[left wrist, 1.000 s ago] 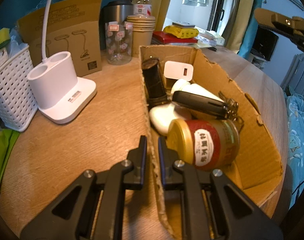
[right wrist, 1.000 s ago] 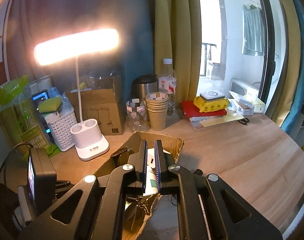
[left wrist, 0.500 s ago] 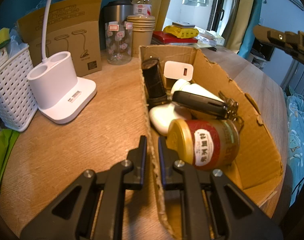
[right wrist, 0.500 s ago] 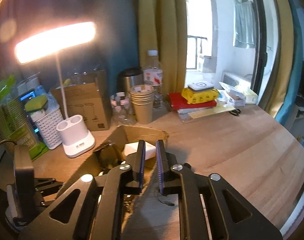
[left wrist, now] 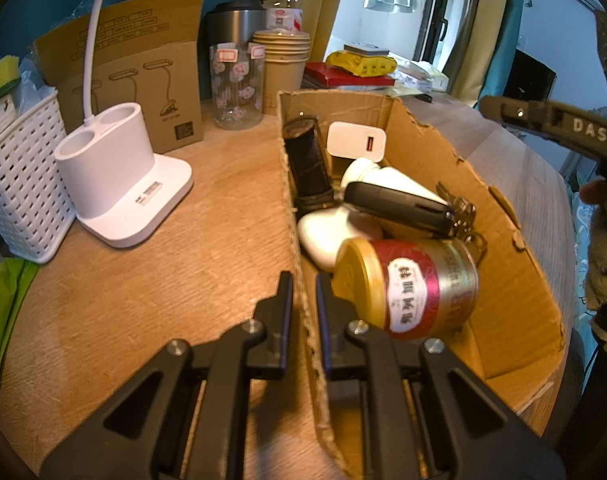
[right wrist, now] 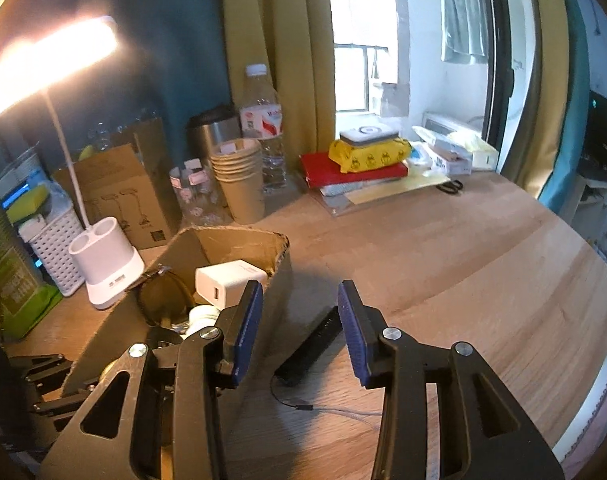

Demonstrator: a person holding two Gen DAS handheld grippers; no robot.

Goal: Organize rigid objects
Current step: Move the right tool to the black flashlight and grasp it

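A brown cardboard box (left wrist: 515, 280) lies on the wooden desk and holds a red and gold tin (left wrist: 411, 288), a black car key (left wrist: 399, 208), a white charger (left wrist: 355, 142), a dark cylinder (left wrist: 307, 160) and white items. My left gripper (left wrist: 303, 296) is shut on the box's left wall. My right gripper (right wrist: 299, 320) is open and empty, above a black bar-shaped device (right wrist: 309, 350) lying on the desk right of the box (right wrist: 263, 280). The right gripper also shows at the right edge of the left wrist view (left wrist: 551, 120).
A white lamp base (left wrist: 119, 176), a white basket (left wrist: 19, 184), a lamp carton (left wrist: 131, 76), a glass jar (left wrist: 235, 84), paper cups (left wrist: 281, 68), a steel flask and a bottle stand behind. Books and a yellow pack (right wrist: 367, 156) lie at the back. A thin cable (right wrist: 327, 408) runs across the desk.
My right gripper has opened and swung right and down, off the box, bringing the black device into view. My left gripper and the box have not moved.
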